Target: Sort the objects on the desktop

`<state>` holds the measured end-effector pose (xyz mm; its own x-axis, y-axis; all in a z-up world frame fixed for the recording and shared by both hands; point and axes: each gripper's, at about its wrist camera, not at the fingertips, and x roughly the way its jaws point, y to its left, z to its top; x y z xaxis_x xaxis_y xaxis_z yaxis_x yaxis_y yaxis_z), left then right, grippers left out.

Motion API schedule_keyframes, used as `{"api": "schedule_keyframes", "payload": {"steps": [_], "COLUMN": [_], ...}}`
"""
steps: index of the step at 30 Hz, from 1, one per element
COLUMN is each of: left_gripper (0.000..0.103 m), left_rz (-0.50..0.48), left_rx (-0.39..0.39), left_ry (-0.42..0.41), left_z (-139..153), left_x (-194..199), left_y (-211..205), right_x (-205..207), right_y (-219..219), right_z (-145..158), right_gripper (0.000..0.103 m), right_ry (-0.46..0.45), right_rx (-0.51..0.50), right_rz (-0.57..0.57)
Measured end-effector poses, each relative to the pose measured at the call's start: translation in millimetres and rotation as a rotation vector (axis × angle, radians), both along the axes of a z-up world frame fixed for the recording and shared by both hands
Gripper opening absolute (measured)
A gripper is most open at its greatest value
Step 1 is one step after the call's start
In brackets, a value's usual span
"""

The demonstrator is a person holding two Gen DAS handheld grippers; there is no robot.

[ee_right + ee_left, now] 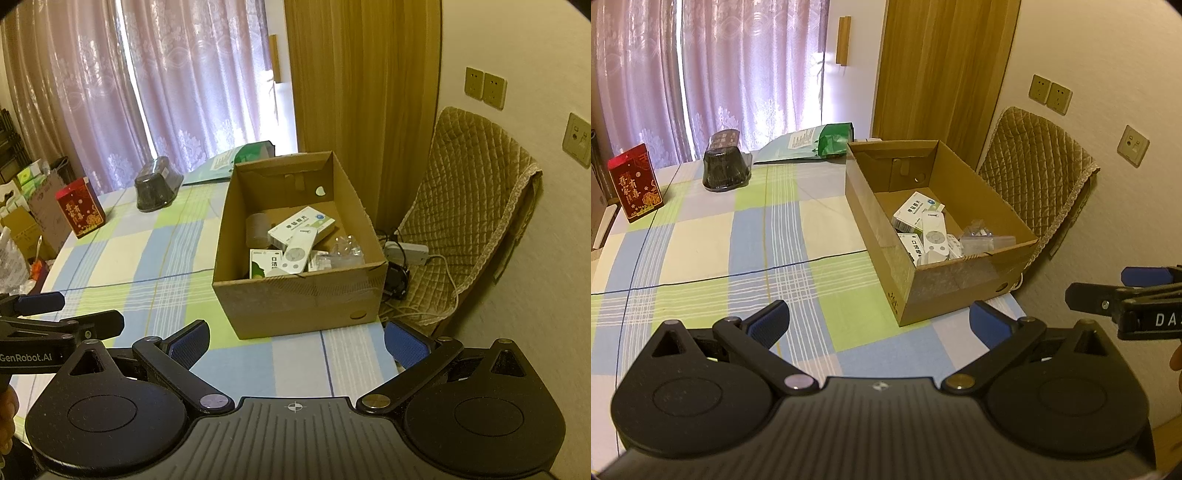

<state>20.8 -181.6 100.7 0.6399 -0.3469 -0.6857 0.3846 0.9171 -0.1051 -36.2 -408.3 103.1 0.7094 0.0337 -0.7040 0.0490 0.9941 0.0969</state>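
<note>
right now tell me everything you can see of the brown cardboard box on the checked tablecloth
The open brown cardboard box has no lid; it looks like plain corrugated card with clear tape and a round hole on its near wall. It sits upright on the blue, green and cream checked tablecloth near the table's right edge. Inside lie a white remote control, white and green medicine cartons, a brown roll and clear plastic packets. Neither gripper touches it.

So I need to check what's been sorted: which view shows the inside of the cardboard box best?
The right wrist view: it looks down into the cardboard box, showing the white remote and packets. In the left wrist view the box's near wall hides part of them.
</note>
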Motion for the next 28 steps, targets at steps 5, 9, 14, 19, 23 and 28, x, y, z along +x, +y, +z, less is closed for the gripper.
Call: {"api": "schedule_keyframes", "payload": {"steps": [5, 9, 14, 19, 23, 28], "left_gripper": [0.102, 0.102, 0.102, 0.102, 0.102, 0.102], "left_rz": [0.002, 0.001, 0.002, 0.001, 0.001, 0.0], "left_rx": [-0.002, -0.002, -0.005, -0.012, -0.012, -0.02], "left_ry": [0.006, 0.01, 0.014, 0.017, 0.02, 0.023], "left_z": [-1.7, -2.2, -3.6, -4.3, -5.0, -5.8], "left_x": [1.1, 1.9, 2.4, 3.1, 3.4, 2.3], "left_y": [0.3, 0.1, 0.6, 1.5, 2.0, 3.8], "right_x": [0.9, 1.5, 1.8, 2.0, 2.3, 1.8], "right_y": [0.9, 1.8, 2.6, 3.5, 3.9, 5.1], "right_z": [-0.8, -1.4, -1.9, -2.5, -2.7, -2.8], "right_gripper": [0.103, 0.103, 0.103, 0.103, 0.103, 0.103], "right_ry": [0.003, 0.003, 0.004, 0.004, 0.005, 0.004], "right_rx": [-0.004, -0.005, -0.007, -0.008, -0.009, -0.01], "right_rz": [-0.001, 0.0, 0.001, 0.003, 0.003, 0.003]}}
